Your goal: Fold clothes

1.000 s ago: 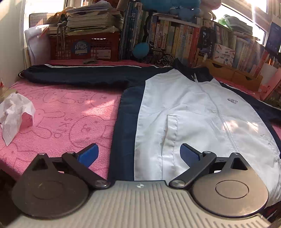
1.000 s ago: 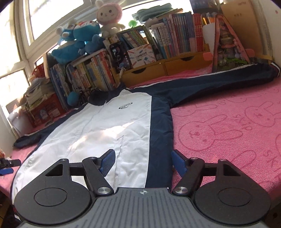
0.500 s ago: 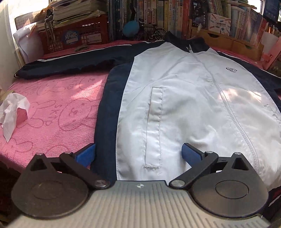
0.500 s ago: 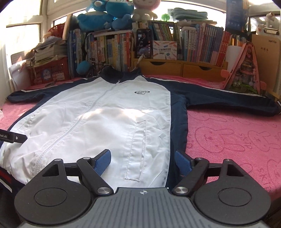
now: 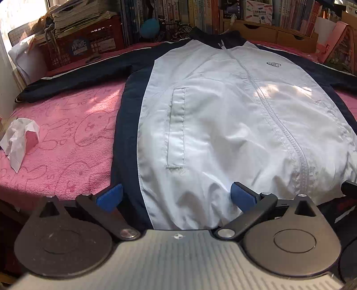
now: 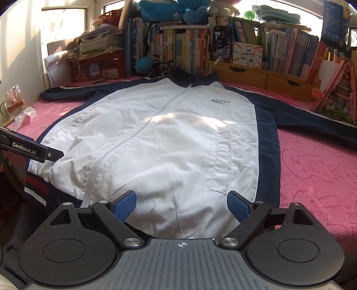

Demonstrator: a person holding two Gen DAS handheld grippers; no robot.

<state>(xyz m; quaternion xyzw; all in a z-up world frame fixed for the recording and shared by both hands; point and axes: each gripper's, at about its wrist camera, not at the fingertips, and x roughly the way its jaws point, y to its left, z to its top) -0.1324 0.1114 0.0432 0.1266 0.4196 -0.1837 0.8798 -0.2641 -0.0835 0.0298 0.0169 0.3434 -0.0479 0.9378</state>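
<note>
Lying flat and face up on a pink rabbit-print towel (image 5: pixel 67 142): a white and navy jacket (image 5: pixel 223 125), zipped, collar toward the bookshelf (image 6: pixel 191 44), both navy sleeves stretched out sideways along the back edge

Hovering over the near hem, on the jacket's navy side panel and pocket half: left gripper (image 5: pixel 176 197), blue pads set wide apart, gripping nothing, fabric merely showing between them and not being pinched

Hovering over the hem on the other half, near the second pocket: right gripper (image 6: pixel 181 204), jaws opening, pads wide and clear of the cloth, holding nothing

Poking into the right wrist view from the left edge: a black finger of the left gripper, sitting just above the elastic hem corner

Resting on the towel well to the left of the jacket: a crumpled white tissue (image 5: pixel 19 138)

Standing behind the far sleeve: a red crate (image 6: pixel 96 67) stacked with papers, wooden drawers (image 6: pixel 263 77), blue plush toys (image 6: pixel 169 11) sitting on top of the books

Falling across the jacket's chest: a patch of sunlight
</note>
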